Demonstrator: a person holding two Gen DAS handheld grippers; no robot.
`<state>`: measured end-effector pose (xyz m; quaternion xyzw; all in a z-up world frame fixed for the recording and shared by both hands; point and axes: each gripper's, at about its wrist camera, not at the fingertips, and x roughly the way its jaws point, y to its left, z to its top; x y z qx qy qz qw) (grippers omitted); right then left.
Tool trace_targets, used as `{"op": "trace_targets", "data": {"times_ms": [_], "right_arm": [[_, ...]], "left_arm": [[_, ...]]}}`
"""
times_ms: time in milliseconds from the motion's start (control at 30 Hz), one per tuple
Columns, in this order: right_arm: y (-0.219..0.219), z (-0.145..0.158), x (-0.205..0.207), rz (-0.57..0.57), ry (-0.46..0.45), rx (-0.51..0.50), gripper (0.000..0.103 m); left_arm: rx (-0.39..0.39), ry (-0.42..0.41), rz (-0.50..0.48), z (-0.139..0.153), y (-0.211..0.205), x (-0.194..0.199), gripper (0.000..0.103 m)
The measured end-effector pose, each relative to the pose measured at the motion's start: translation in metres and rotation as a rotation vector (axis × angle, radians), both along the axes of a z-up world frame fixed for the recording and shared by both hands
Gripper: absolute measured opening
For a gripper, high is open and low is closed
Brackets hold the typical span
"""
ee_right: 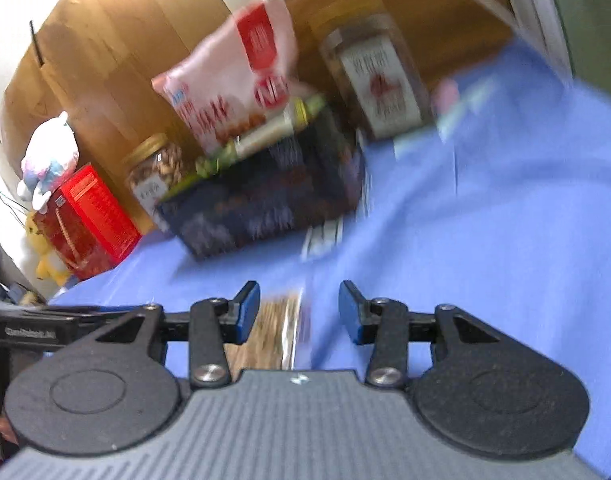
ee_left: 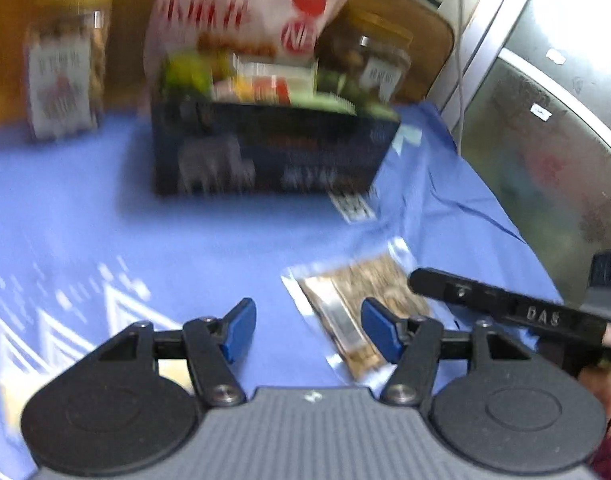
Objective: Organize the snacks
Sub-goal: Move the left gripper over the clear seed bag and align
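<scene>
Fingers (ee_left: 241, 330) of left gripper (ee_left: 307, 330) spread apart, nothing between them, held above blue cloth (ee_left: 185, 232). Right gripper (ee_right: 299, 312) likewise parted, blue pads (ee_right: 247, 310) wide, nothing clamped; clear snack packet (ee_right: 279, 328) seen between and below them, contact not discernible through the blur.

Open room: bare cloth ahead of both grippers up to dark box (ee_left: 273, 148); more bare cloth to the right in the right wrist view, rumpled into folds near that edge. Hemmed at the back by wooden panel (ee_right: 117, 52), on the right in the left wrist view by grey metal door (ee_left: 545, 128). White printed pattern on the cloth at lower left of the left wrist view.

Snack packet (ee_left: 361, 304) flat on the cloth, just right of left gripper's right finger, long axis running away from the camera and leaning right, transparent with brown contents. Right gripper's body (ee_left: 505, 308) just beyond its far right corner, letters "DAS" legible there.

Dark box (ee_right: 265, 200) stuffed with green and yellow packets, pink-white bag (ee_right: 233, 76) with red panels upright in it; print too blurred to read. Jars with gold lids on either side: left jar (ee_left: 65, 76), right jar (ee_left: 369, 60), white labels unreadable. Red carton (ee_right: 85, 220) and plush toy (ee_right: 49, 156) at far left in the right wrist view.
</scene>
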<state>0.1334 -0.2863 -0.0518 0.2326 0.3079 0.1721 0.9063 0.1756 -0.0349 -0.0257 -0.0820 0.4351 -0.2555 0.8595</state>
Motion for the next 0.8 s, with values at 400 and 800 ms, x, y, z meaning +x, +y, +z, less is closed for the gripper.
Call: {"op": "trace_targets", "data": {"times_ms": [400, 800], "right_arm": [[0.049, -0.003, -0.055, 0.12, 0.021, 0.027, 0.019], [0.075, -0.005, -0.133, 0.228, -0.006, -0.014, 0.018]], "left_arm": [[0.039, -0.094, -0.026, -0.003, 0.022, -0.074, 0.046], [0.083, -0.157, -0.095, -0.001, 0.048, -0.185, 0.045]]}}
